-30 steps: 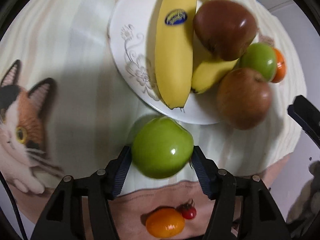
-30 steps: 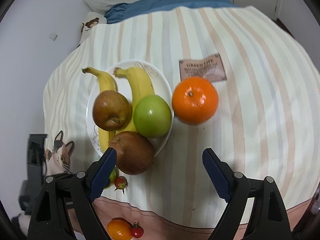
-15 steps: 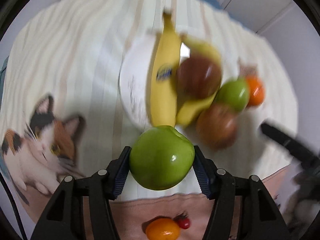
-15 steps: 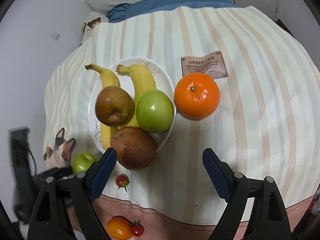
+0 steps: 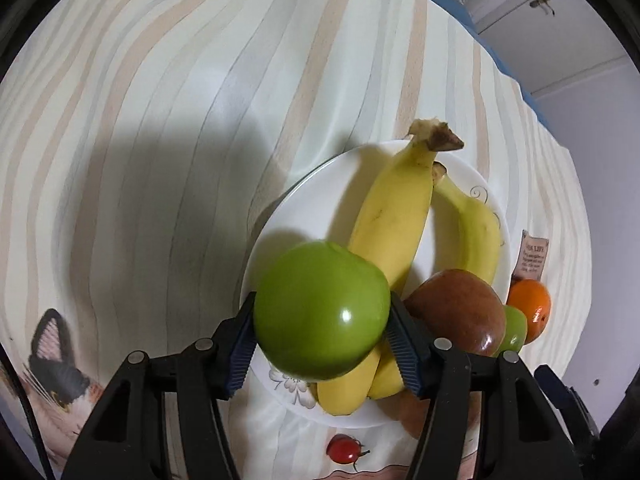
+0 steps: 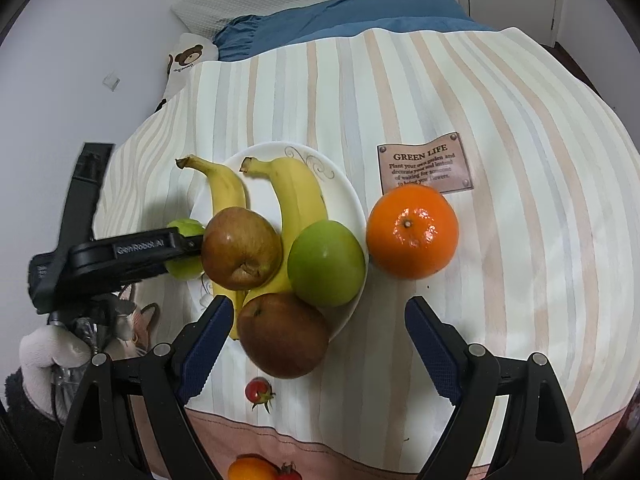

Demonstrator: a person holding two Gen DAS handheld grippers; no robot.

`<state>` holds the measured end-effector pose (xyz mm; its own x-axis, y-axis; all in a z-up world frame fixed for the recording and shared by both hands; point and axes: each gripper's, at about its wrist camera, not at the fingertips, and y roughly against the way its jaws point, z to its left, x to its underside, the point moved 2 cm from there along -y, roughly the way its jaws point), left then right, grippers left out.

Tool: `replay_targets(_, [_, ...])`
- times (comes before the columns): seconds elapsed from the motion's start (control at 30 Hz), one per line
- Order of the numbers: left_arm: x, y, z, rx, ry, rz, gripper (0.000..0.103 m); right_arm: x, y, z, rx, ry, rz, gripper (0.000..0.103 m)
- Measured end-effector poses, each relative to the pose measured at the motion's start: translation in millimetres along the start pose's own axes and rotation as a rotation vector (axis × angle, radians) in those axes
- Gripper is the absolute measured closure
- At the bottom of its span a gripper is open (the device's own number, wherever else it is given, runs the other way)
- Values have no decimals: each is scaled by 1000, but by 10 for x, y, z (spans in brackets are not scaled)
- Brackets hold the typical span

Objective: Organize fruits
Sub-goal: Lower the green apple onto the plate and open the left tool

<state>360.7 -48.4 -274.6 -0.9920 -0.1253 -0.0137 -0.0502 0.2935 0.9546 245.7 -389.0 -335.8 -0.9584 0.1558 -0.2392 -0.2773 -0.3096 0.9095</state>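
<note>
Fingers of the left gripper, black with blue ribbed pads, are clamped on either side of a glossy round green apple, held above the near-left rim of the white round plate with grey floral print; whether the apple touches the plate cannot be told. On that plate lie two yellow bananas side by side, with a brown-red apple resting on them and a second green apple at the plate's right edge. Another brown-red apple sits against the plate's near rim, partly on the striped cream cloth covering the table. A bright orange lies on the cloth just right of the plate, apart from its rim, below a brown "GREEN LIFE" printed label. A small red cherry tomato lies on the cloth nearer than the plate. The right gripper hangs above the plate's near-right side, its fingers spread wide with nothing between them.
</note>
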Motion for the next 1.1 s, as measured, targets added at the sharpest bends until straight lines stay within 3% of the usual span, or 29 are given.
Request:
replay_targets(0.33, [17,7,-57,-29,-41,-7,42,-92,-134,77,15,20,19,13])
replay_targets(0.4, [60,55,-44,-45,-50,-15,37,-99,-146,95,18,24,20,13])
replay_targets(0.47, [53,60,-87,-82,-66,-36,22,-104,-151,110,21,27,21,13])
replay_targets(0.77, [250,384,-173,-123,-121,-123,15,-48,-133,143,41,35,22,13])
replay_targets(0.9, [420,307,-124,-161,-128,-122,15,5,-130,158,45,40,27,13])
replay_targets(1.03, [822,70,-85,-172,-126,-81,15,101,-130,172,44,47,36,13])
replay_targets(1.1, [910,-120,-71,-180,-122,-46,31,140,-154,160,46,48,44,13])
